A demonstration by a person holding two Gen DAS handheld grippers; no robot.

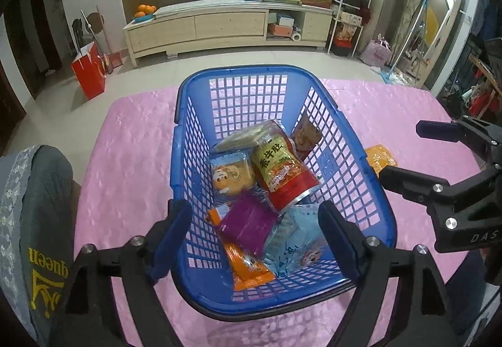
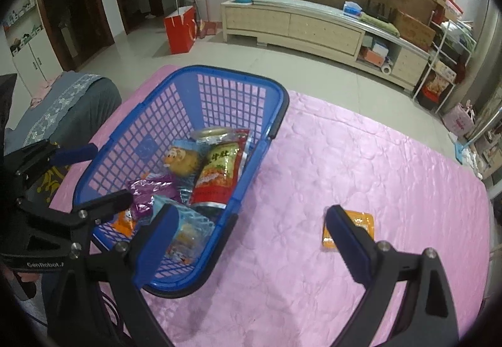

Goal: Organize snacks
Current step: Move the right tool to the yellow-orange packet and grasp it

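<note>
While the left gripper (image 1: 255, 229) hung over the near end of the blue basket (image 1: 354, 139) with its jaws apart and nothing between them, the snacks lay heaped below and ahead of it, a red-and-green pouch (image 1: 282, 171) running lengthwise away from the gripper and an orange pack (image 1: 248, 265) slanting toward its right. The right gripper (image 2: 251, 234) was spread and empty too, an orange packet (image 2: 354, 229) lying flat just beyond its right finger on the pink cloth (image 2: 360, 158), a pale cabinet (image 1: 219, 28) standing across the tiled floor.
</note>
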